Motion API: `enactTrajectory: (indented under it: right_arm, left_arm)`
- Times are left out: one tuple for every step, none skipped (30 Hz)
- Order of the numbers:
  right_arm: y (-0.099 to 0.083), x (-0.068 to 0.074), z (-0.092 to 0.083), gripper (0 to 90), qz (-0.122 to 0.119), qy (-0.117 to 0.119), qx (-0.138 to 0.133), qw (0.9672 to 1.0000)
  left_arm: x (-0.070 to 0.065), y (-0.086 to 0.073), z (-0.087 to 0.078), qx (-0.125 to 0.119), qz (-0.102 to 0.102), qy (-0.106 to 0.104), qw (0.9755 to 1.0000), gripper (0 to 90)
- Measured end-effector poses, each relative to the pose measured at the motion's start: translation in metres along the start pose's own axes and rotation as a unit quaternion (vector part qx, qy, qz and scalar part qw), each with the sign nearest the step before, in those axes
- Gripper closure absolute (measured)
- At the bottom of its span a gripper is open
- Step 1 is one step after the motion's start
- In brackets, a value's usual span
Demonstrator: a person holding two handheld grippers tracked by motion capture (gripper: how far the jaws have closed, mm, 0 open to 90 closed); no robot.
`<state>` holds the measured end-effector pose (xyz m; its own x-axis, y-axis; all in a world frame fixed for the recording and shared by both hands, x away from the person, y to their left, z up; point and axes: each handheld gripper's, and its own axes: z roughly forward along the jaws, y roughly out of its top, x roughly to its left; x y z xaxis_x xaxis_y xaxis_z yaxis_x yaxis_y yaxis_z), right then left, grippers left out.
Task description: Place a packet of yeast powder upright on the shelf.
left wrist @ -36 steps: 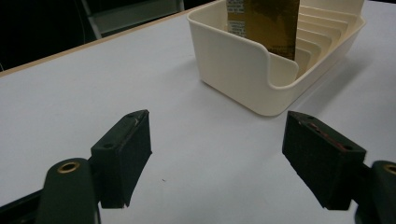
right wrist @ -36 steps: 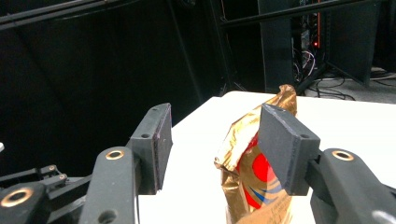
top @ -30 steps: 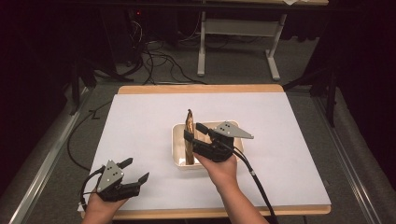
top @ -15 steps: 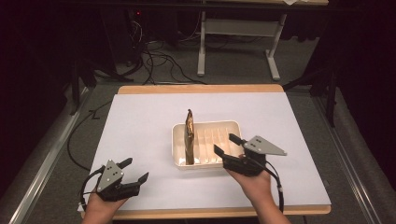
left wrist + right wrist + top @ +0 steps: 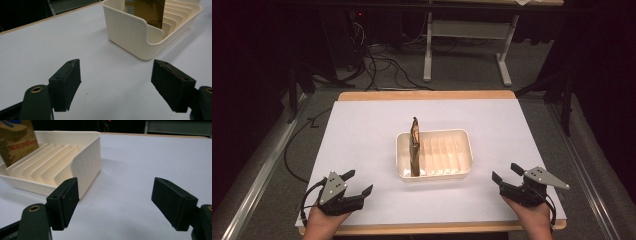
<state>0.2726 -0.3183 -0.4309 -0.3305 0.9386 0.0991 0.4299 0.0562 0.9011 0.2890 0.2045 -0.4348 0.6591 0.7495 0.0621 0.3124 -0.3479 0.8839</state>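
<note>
A cream slotted rack (image 5: 462,152) sits in the middle of the white table sheet. A flat brown packet (image 5: 414,147) stands upright in its leftmost slot. The rack (image 5: 140,32) and the packet (image 5: 146,11) also appear in the left gripper view, and the right gripper view has the rack (image 5: 87,157) and packet (image 5: 16,141) at its left. My left gripper (image 5: 359,183) rests open near the table's front left, with nothing between its fingers. My right gripper (image 5: 507,173) is open and empty at the front right, apart from the rack.
The wooden table edge (image 5: 427,95) runs along the back. Behind it stand a metal desk frame (image 5: 467,50) and loose cables (image 5: 382,65) on the floor. A rail (image 5: 257,170) runs along the left side.
My right gripper has drawn back from the rack to the table's front right, leaving the packet standing in its slot. The left gripper has stayed put.
</note>
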Motion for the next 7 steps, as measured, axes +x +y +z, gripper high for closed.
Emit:
enactTrajectory:
  right_arm:
    - [-0.0007,-0.0016,0.002,23.0,0.004,-0.002,0.003,1.0]
    - [-0.0016,-0.0028,0.0041,23.0,0.006,-0.003,0.01,0.9999]
    - [-0.0025,-0.0036,0.0059,22.9,0.007,-0.003,0.017,0.9998]
    - [-0.0034,-0.004,0.0073,23.1,0.007,-0.005,0.022,0.9997]
    - [-0.004,-0.0046,0.0078,23.3,0.006,-0.008,0.026,0.9996]
    - [-0.0043,-0.0053,0.0075,23.4,0.006,-0.011,0.025,0.9996]
    - [-0.004,-0.0056,0.006,23.3,0.009,-0.015,0.022,0.9996]
  left_arm:
    - [-0.0008,0.0001,0.0003,0.001,0.002,0.0,1.0,24.1]
    - [-0.0013,0.0002,0.0001,0.001,0.004,0.0,1.0,24.0]
    - [-0.0017,0.0001,-0.0004,0.001,0.005,0.0,1.0,24.0]
    - [-0.0017,0.0,-0.001,0.001,0.006,-0.001,1.0,24.1]
    - [-0.0015,-0.0002,-0.0014,0.0,0.005,-0.001,1.0,24.0]
    - [-0.0008,-0.0005,-0.0019,-0.001,0.004,-0.002,1.0,24.1]
    - [-0.0008,-0.0005,-0.0019,-0.001,0.004,-0.002,1.0,24.1]
